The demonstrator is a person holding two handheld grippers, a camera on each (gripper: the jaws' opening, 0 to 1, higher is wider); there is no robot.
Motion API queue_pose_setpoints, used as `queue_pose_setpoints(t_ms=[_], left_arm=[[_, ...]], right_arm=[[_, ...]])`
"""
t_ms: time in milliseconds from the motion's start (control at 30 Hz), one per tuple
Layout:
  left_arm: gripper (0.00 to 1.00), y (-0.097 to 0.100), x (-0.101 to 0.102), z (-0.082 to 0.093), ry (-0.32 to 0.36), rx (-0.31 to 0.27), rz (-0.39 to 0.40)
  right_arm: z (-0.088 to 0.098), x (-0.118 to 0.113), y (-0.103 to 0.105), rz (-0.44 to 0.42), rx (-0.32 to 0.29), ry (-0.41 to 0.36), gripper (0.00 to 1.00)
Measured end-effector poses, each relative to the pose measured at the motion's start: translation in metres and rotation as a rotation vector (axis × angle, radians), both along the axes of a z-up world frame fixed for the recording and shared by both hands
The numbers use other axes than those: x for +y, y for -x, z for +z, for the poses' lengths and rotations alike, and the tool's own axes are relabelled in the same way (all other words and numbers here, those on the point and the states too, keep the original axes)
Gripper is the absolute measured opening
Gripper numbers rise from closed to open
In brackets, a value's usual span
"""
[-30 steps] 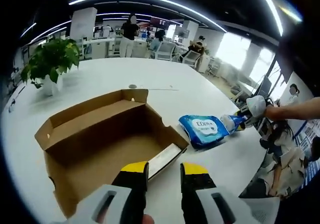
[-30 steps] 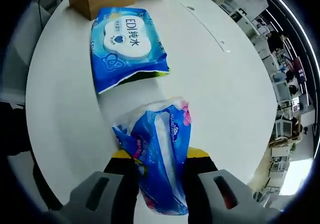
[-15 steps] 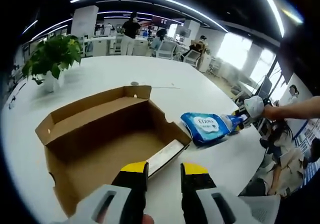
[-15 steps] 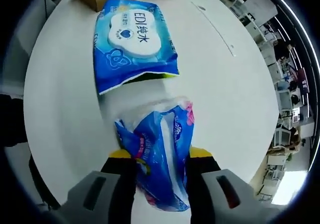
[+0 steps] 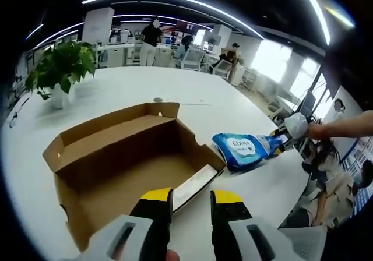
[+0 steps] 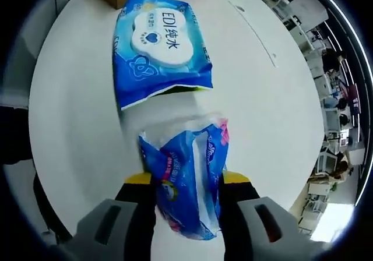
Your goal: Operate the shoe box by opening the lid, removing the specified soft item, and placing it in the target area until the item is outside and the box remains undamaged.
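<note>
Two soft packs are outside the open shoe box (image 5: pixel 125 156): my right gripper (image 6: pixel 185 182) clenches the light, crushable tissue pack (image 6: pixel 185 194) mid-body beside the wipes pack (image 6: pixel 160 45), while my left gripper (image 5: pixel 191 197) hovers released.

This is an open-plan office. A big round white table (image 5: pixel 175 92) takes up the foreground, and beyond its far edge run rows of white desks (image 5: pixel 119 54) with office chairs (image 5: pixel 192 57) pushed up to them. People (image 5: pixel 150 36) stand and sit among those desks, some way off from the table. Long curved light strips (image 5: pixel 175 2) sweep across the dark ceiling above it. To the right of the table, bright windows (image 5: pixel 269 57) let in daylight. A potted green plant (image 5: pixel 60 69) in a white pot stands on the table near its left edge.
</note>
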State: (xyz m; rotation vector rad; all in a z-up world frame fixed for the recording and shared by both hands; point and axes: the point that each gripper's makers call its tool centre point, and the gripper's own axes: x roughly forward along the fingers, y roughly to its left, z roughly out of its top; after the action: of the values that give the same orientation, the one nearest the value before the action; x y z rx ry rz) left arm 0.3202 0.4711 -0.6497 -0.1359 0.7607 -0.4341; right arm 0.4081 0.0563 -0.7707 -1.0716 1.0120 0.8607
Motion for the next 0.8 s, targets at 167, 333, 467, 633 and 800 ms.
queue_pose_setpoints(t_ms=[167, 333, 467, 633, 800], left_arm=[[0.26, 0.001, 0.003, 0.001, 0.009, -0.006, -0.001], [0.26, 0.002, 0.008, 0.003, 0.022, -0.016, -0.001], [0.26, 0.008, 0.01, 0.005, 0.03, -0.02, -0.004], [0.26, 0.015, 0.015, 0.007, 0.039, -0.02, -0.007], [0.26, 0.02, 0.026, 0.012, 0.046, -0.028, -0.004]], right_arm=[[0.007, -0.002, 0.001, -0.011, -0.007, 0.011, 0.38], [0.016, -0.001, 0.004, -0.016, -0.012, 0.016, 0.37], [0.024, 0.001, 0.003, -0.026, -0.027, 0.024, 0.36], [0.03, 0.007, 0.005, -0.026, -0.037, 0.032, 0.35], [0.038, 0.014, 0.01, -0.036, -0.042, 0.039, 0.34]])
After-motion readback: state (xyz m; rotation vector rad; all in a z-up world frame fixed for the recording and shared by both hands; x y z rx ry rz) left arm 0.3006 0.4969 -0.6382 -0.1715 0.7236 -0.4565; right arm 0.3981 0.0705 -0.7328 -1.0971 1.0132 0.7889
